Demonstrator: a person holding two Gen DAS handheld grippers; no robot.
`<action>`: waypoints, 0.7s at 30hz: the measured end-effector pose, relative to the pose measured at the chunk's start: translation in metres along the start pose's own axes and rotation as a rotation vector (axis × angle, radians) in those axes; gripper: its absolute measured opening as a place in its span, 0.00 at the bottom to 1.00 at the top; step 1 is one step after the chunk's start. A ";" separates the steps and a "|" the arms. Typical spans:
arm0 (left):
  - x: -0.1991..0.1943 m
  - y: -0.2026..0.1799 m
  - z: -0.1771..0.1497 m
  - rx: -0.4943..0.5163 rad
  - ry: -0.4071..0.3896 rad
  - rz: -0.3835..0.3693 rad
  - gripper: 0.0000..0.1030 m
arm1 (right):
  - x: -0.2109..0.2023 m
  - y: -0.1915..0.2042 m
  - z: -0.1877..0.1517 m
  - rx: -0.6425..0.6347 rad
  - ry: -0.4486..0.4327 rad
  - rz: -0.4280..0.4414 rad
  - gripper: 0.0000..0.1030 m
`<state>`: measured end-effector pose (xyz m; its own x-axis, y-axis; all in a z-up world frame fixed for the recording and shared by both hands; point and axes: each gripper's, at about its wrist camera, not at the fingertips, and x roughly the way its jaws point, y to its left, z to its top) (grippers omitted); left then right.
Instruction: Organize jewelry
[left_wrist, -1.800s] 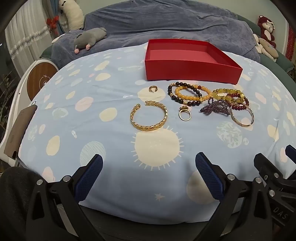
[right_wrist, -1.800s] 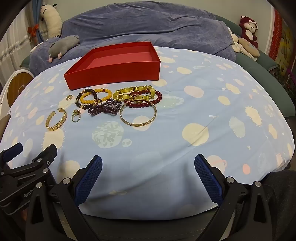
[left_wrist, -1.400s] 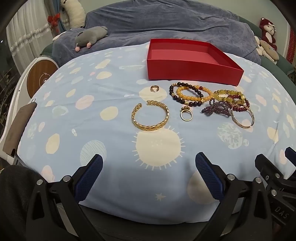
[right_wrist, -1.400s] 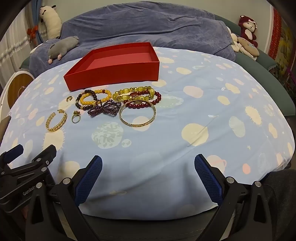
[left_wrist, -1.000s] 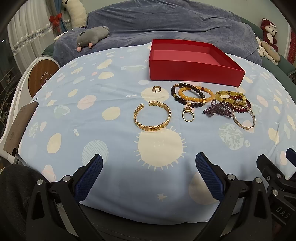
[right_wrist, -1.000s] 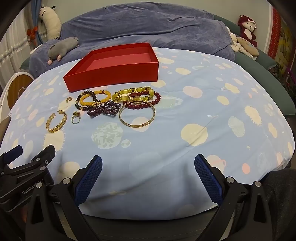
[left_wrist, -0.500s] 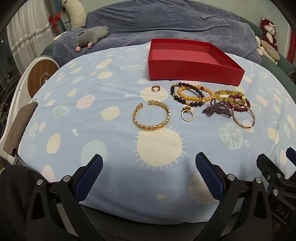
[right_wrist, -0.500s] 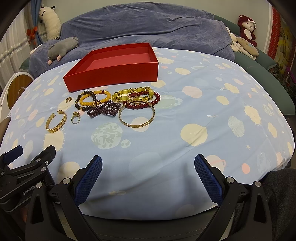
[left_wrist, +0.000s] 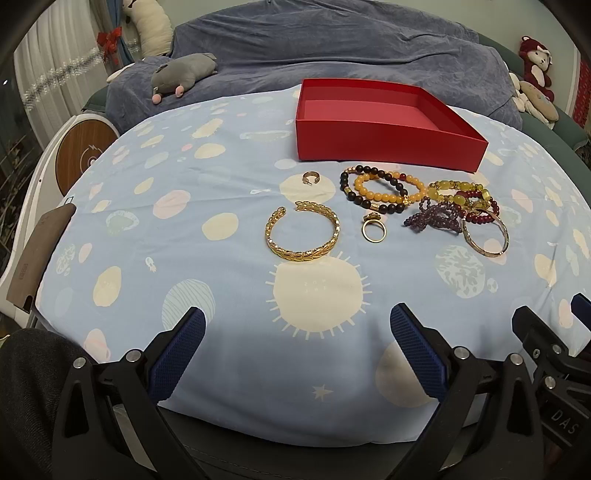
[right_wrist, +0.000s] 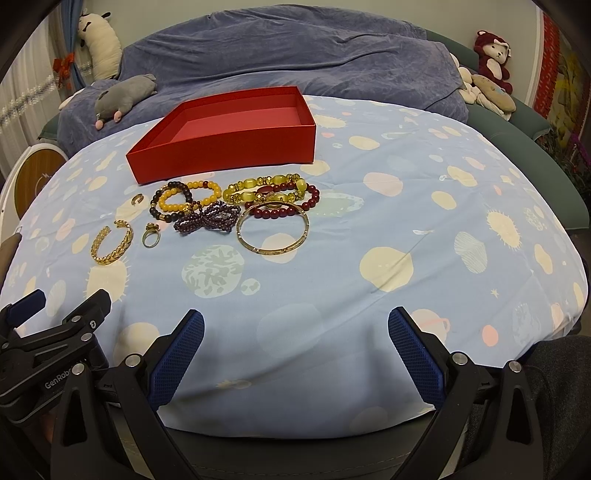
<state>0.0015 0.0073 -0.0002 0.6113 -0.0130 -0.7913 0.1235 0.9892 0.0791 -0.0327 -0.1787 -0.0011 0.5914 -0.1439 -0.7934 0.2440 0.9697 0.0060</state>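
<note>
An empty red box (left_wrist: 384, 136) (right_wrist: 236, 142) sits at the back of the blue patterned cloth. In front of it lies the jewelry: a gold leaf cuff (left_wrist: 302, 236) (right_wrist: 111, 242), a gold ring (left_wrist: 373, 232) (right_wrist: 151, 236), a small ring (left_wrist: 311, 178), black and orange bead bracelets (left_wrist: 376, 194) (right_wrist: 181, 201), a purple bead strand (left_wrist: 434, 218) (right_wrist: 207, 219), yellow and dark red bead bracelets (right_wrist: 273, 195), and a thin gold bangle (left_wrist: 485, 234) (right_wrist: 272, 232). My left gripper (left_wrist: 297, 343) and right gripper (right_wrist: 295, 343) both hang open over the cloth's near edge, holding nothing.
A grey plush toy (left_wrist: 184, 74) lies on the blue-grey blanket behind the cloth. More plush toys (right_wrist: 491, 74) sit at the back right. A round wooden-faced object (left_wrist: 83, 155) stands at the left edge. A person's dark trouser leg (left_wrist: 26, 387) shows at lower left.
Both views have shifted only slightly; the jewelry and the box lie where they were. Both grippers stay open.
</note>
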 end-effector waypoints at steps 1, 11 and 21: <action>0.000 -0.001 0.000 0.001 0.001 0.000 0.93 | 0.000 0.000 0.000 -0.001 0.000 0.000 0.93; -0.001 -0.001 0.001 0.002 0.000 0.000 0.93 | 0.000 0.000 0.000 -0.001 -0.001 0.000 0.93; -0.002 -0.001 0.001 0.001 -0.001 -0.001 0.93 | 0.000 0.000 0.000 0.000 -0.002 0.000 0.93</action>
<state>0.0013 0.0066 0.0021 0.6120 -0.0145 -0.7907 0.1251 0.9890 0.0786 -0.0327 -0.1784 -0.0008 0.5933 -0.1447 -0.7919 0.2441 0.9697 0.0056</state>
